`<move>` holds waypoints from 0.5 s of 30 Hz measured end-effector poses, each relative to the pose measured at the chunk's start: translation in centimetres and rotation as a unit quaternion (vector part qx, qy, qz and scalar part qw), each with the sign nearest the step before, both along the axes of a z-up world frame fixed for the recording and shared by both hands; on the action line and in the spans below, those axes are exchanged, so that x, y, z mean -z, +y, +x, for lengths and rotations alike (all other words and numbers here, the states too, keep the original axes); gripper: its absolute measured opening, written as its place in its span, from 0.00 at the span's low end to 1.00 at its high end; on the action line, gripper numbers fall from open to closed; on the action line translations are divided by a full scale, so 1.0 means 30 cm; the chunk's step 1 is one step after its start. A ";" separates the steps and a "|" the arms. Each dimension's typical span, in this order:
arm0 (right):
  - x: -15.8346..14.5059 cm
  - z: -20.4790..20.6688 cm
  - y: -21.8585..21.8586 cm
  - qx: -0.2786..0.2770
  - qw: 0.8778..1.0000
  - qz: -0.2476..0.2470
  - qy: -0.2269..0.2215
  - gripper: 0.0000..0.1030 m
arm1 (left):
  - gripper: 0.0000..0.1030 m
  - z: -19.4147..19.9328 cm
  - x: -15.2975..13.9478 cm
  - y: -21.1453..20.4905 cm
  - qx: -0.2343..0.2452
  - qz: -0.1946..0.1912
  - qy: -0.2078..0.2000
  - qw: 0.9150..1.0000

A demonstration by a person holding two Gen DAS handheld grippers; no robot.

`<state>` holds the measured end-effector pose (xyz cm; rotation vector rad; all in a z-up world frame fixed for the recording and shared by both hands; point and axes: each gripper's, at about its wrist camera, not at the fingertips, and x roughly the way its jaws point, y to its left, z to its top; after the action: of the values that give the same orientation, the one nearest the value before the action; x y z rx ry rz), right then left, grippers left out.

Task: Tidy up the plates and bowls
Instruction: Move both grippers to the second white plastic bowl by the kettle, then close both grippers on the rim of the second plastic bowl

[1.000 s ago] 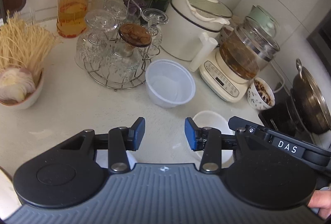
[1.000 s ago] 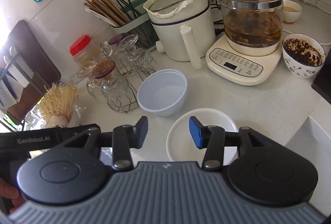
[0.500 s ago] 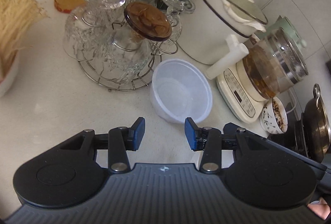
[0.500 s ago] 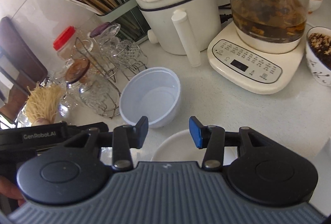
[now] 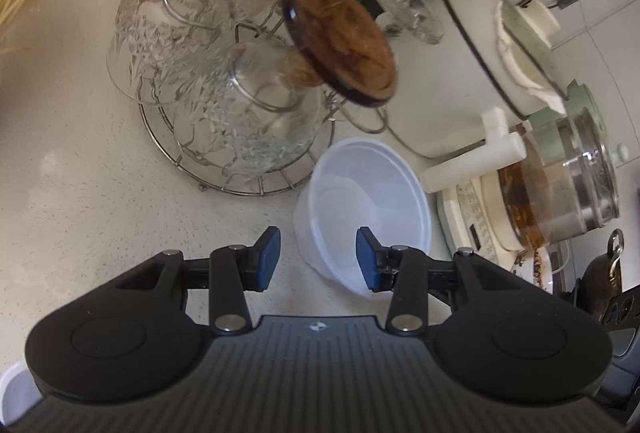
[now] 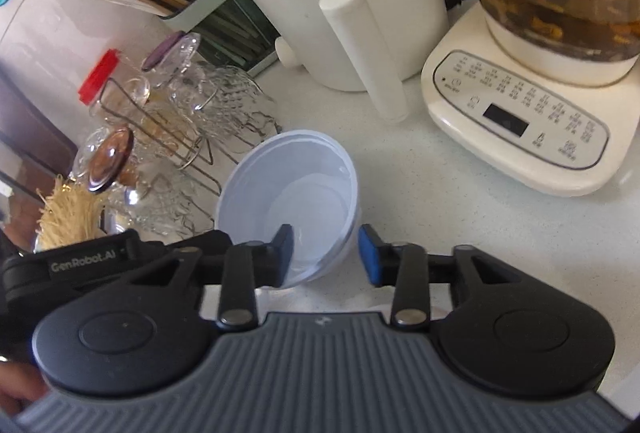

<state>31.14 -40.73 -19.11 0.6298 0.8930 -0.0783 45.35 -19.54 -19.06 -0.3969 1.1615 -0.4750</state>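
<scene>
Both tongs are straddling the white plastic bowl on the tabletop: left tongs spread, right tongs closing, neither pinching yet.

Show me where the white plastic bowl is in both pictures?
Left wrist view: the bowl sits just right of centre, right in front of the gripper's right fingertip, below the glass rack.
Right wrist view: the bowl sits near the centre, its near rim between the fingertips.
Shared landmark: the white pot with the stick handle, behind the bowl.
</scene>
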 end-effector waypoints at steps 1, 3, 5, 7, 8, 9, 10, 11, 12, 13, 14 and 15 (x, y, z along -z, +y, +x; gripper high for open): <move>0.008 0.004 0.000 0.002 1.000 -0.001 0.003 0.37 | 0.45 0.004 0.012 -0.001 0.001 0.003 0.002 1.000; 0.021 0.008 0.004 0.003 1.000 -0.004 0.008 0.35 | 0.42 0.012 0.026 -0.008 0.004 0.003 0.007 1.000; 0.036 0.014 0.004 0.004 1.000 -0.001 0.015 0.29 | 0.35 0.015 0.037 -0.013 0.006 0.000 0.009 1.000; 0.044 0.014 0.005 0.001 1.000 0.004 0.015 0.23 | 0.30 0.015 0.044 -0.013 0.007 -0.001 0.008 1.000; 0.044 0.014 0.006 0.000 1.000 0.004 0.014 0.22 | 0.22 0.010 0.044 -0.015 0.008 0.001 0.005 1.000; 0.043 0.013 0.007 -0.001 1.000 0.004 0.012 0.21 | 0.15 0.007 0.040 -0.019 0.010 0.006 0.000 1.000; 0.042 0.013 0.008 -0.002 1.000 0.004 0.012 0.18 | 0.14 0.001 0.036 -0.027 0.013 0.013 -0.006 1.000; 0.040 0.013 0.010 -0.002 1.000 0.002 0.012 0.17 | 0.13 -0.001 0.034 -0.030 0.014 0.016 -0.008 1.000; 0.039 0.012 0.011 -0.003 1.000 0.000 0.010 0.17 | 0.13 -0.002 0.033 -0.033 0.014 0.018 -0.009 1.000; 0.037 0.011 0.011 -0.004 1.000 -0.002 0.009 0.16 | 0.13 -0.004 0.030 -0.032 0.015 0.019 -0.009 1.000; 0.036 0.007 0.010 -0.005 1.000 -0.002 0.007 0.15 | 0.12 -0.005 0.026 -0.029 0.016 0.019 -0.010 1.000; 0.035 0.004 0.009 -0.004 1.000 -0.002 0.007 0.15 | 0.11 -0.009 0.022 -0.026 0.016 0.019 -0.010 1.000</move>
<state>31.26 -40.46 -20.15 0.6234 0.9084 -0.0765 45.10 -20.30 -19.71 -0.3409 1.1562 -0.4829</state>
